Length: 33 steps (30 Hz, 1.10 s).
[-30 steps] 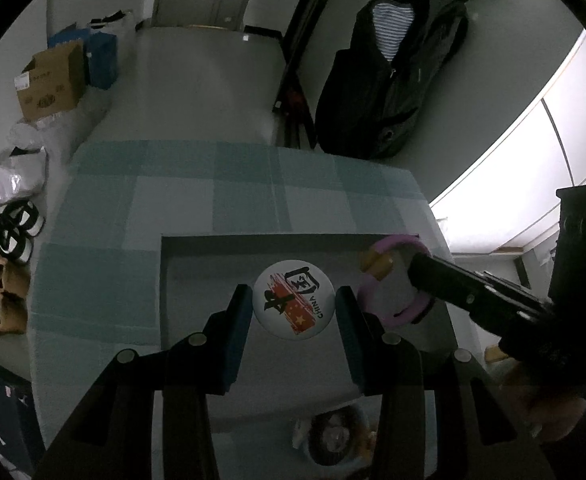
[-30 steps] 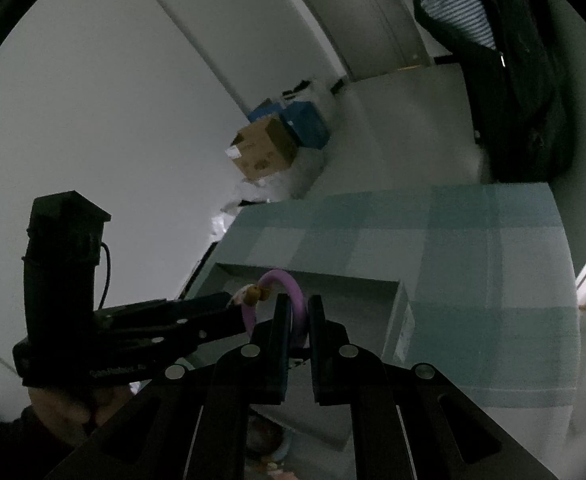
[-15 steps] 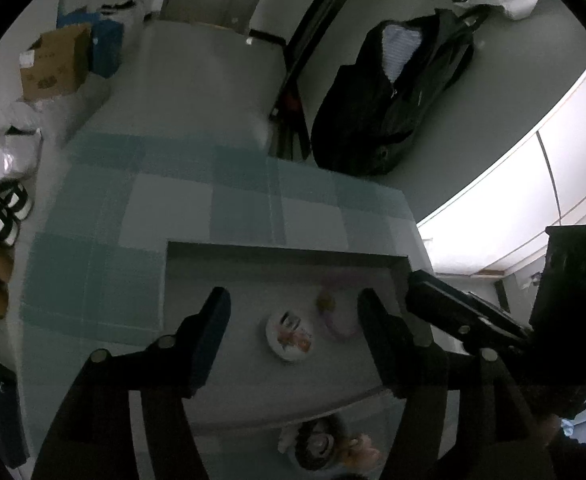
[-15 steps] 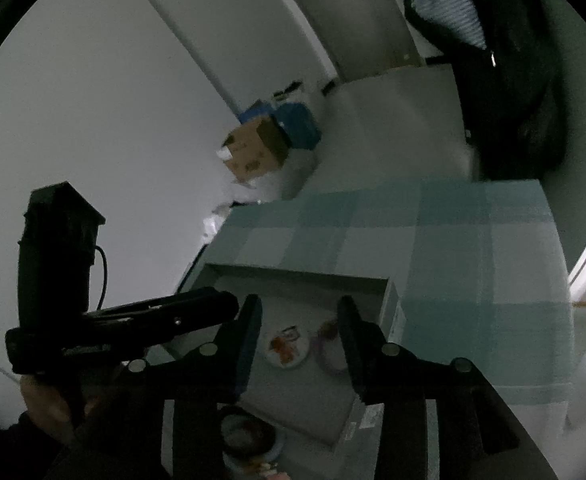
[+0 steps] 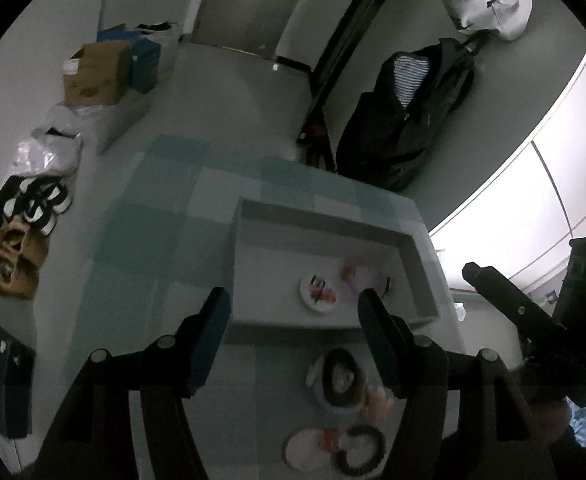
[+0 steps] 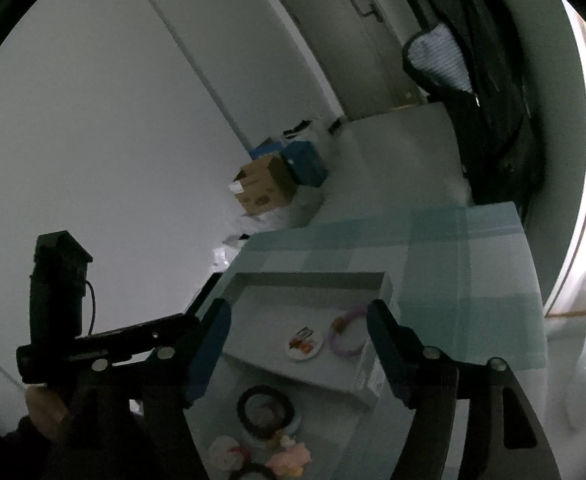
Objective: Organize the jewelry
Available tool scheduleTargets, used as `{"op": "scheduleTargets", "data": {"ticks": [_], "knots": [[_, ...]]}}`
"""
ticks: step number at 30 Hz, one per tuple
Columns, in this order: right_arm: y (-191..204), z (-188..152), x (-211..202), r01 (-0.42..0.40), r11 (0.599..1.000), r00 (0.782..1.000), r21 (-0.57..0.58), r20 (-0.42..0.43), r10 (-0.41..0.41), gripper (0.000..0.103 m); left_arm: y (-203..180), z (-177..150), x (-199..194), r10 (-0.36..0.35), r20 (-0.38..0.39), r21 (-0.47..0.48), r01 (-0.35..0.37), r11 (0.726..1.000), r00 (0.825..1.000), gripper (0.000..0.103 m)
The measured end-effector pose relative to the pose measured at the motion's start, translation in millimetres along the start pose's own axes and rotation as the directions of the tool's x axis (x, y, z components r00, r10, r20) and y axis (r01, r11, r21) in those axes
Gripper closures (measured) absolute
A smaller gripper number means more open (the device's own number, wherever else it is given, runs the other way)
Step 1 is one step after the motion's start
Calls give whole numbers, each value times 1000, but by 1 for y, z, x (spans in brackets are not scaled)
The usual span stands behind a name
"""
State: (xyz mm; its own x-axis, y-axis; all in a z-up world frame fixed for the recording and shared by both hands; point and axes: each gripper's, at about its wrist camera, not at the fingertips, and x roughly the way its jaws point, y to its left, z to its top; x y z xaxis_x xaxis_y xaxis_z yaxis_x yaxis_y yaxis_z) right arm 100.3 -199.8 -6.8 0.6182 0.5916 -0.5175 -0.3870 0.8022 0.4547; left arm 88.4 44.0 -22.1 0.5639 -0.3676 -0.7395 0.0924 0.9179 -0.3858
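Both my left gripper [image 5: 291,312] and right gripper [image 6: 297,322] hang spread and empty. The badge [image 6: 303,344] and purple bracelet [image 6: 347,334] lie in the box [image 6: 313,280] at centre frame. Next I'd reach for the dark ring [image 6: 265,406] at the bottom.

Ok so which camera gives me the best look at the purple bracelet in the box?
The right wrist view. There the purple bracelet shows as a distinct ring lying flat in the grey box, beside the round badge. In the left wrist view the same bracelet is a pale blur, with the left gripper's finger covering its near edge.
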Motion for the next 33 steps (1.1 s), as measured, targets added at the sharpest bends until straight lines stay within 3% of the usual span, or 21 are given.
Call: {"op": "scheduleTargets", "data": {"ticks": [9, 12, 15, 20, 23, 24, 33], "knots": [[24, -31, -22, -4, 998, 999, -67, -45, 1, 26, -6, -35, -18, 38, 0, -11, -38, 999, 999, 38], [29, -46, -24, -18, 998, 996, -63, -84, 13, 26, -3, -49, -21, 44, 0, -45, -44, 998, 999, 27], [32, -61, -23, -43, 997, 987, -59, -159, 33, 26, -6, -54, -19, 82, -1, -39, -82, 996, 997, 26], [43, -81, -24, -65, 994, 977, -83, -206, 47, 27, 1, -54, -25, 120, 32, -49, -118, 992, 992, 26], [53, -88, -20, -93, 987, 970, -132, -234, 60, 40, 10, -59, -29, 124, 34, -87, -120, 989, 992, 25], [56, -91, -17, -104, 984, 966, -144, -249, 65, 50, 12, -59, -29, 124, 32, -93, -121, 988, 992, 22], [70, -104, 12, -121, 971, 949, -207, -310, 52, 59, 17, -65, -29, 142, 33, -85, -139, 987, 989, 20]]}}
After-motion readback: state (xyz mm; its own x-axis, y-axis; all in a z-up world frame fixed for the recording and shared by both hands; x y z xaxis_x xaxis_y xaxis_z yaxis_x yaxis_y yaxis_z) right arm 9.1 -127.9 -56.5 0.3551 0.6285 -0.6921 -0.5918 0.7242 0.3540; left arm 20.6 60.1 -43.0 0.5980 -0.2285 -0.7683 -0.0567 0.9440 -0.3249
